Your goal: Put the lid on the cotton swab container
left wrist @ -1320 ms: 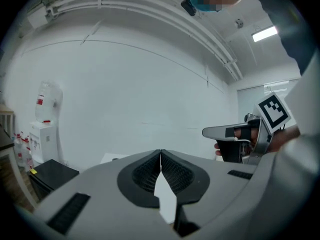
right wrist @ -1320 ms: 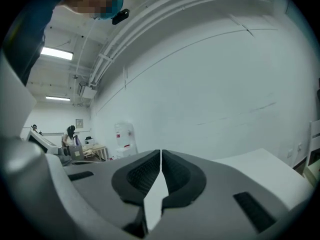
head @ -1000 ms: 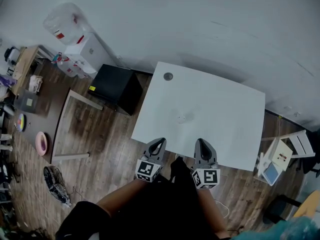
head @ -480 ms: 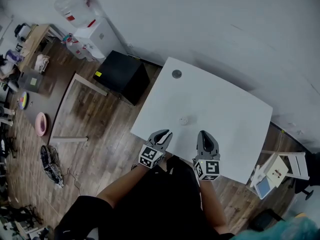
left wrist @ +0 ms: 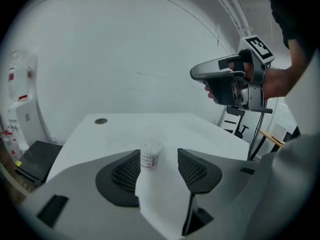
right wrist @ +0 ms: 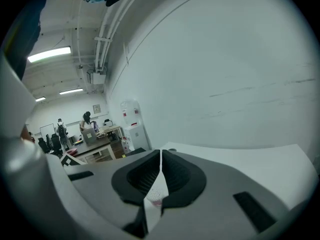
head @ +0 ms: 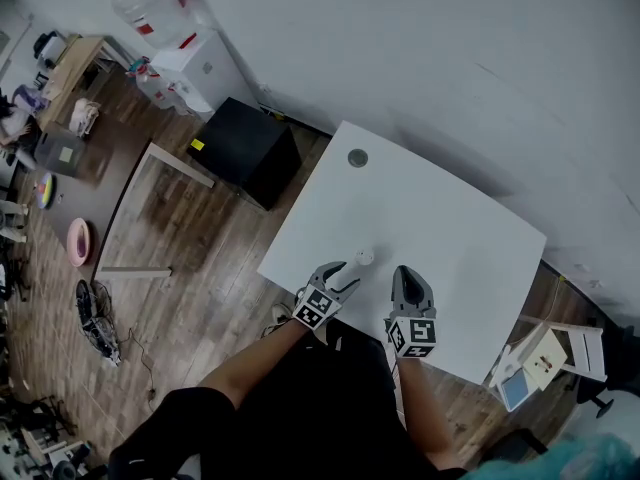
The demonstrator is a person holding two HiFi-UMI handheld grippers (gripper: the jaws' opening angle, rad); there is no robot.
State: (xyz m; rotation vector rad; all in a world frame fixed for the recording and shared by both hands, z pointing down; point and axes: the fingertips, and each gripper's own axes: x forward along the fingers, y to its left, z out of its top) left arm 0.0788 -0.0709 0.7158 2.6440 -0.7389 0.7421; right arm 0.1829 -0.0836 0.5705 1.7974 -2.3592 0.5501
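Note:
An uncapped cotton swab container (head: 364, 257) stands upright on the white table (head: 450, 228), its white swab tips showing. Its small round grey lid (head: 357, 158) lies near the table's far left corner, also seen as lid (left wrist: 101, 121). My left gripper (head: 342, 274) is just short of the container (left wrist: 150, 155). The left gripper (left wrist: 159, 152) has its jaws opening, with the container standing ahead in the gap and the pads not touching it. My right gripper (head: 404, 272) hovers to the right, jaws together and empty. Below the right gripper (right wrist: 160, 154) a sliver of the container (right wrist: 155, 194) shows.
A black cabinet (head: 240, 153) stands off the table's left side, with a water dispenser (head: 195, 63) behind it. A white chair (head: 545, 353) is at the right front corner. The table's front edge runs just under both grippers. A distant desk (right wrist: 97, 134) has people at it.
Both grippers moved from the table's front edge out over the table. The left one came up to the container and its jaws went from shut to wide apart.

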